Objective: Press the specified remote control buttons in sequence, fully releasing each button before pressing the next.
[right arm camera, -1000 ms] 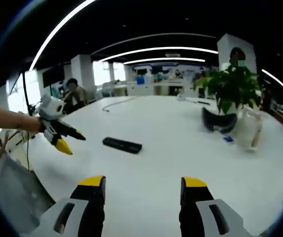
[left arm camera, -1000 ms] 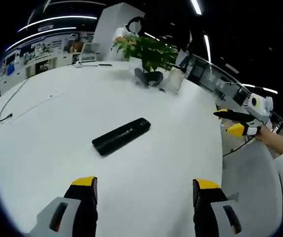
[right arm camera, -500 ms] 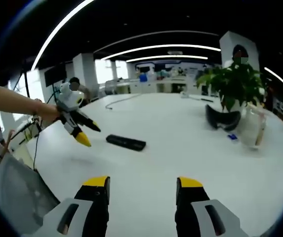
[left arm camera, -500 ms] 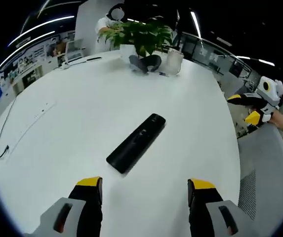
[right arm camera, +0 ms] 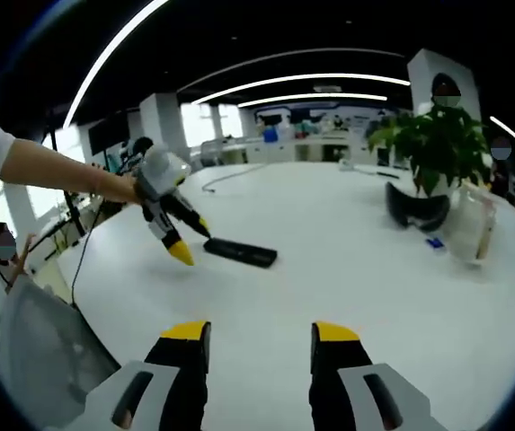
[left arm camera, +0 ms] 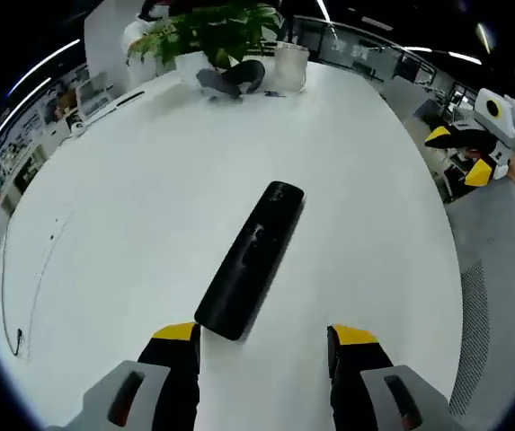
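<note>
The left gripper (left arm camera: 261, 346), jaws standing apart and holding nothing, is hovering just above the near end of the black remote control (left arm camera: 251, 259), which is lying flat on the white table (left arm camera: 131, 206) and stretching away straight ahead between the two jaw tips. The right gripper (right arm camera: 259, 337) is also gaping with nothing in it, and it is hanging well back from the remote control (right arm camera: 240, 252), which lies ahead and slightly to its left.

By my reading no button is being pressed yet; this looks like the approach to the first press. The next move calls for bringing one jaw tip down onto the intended button and lifting fully clear afterwards, without nudging the remote sideways.

The right gripper view is showing the left gripper (right arm camera: 178, 235) from the side, its yellow tips angled down next to the remote's end. The left gripper view is giving the remote's top face, though individual buttons are too faint to pick out.
</note>
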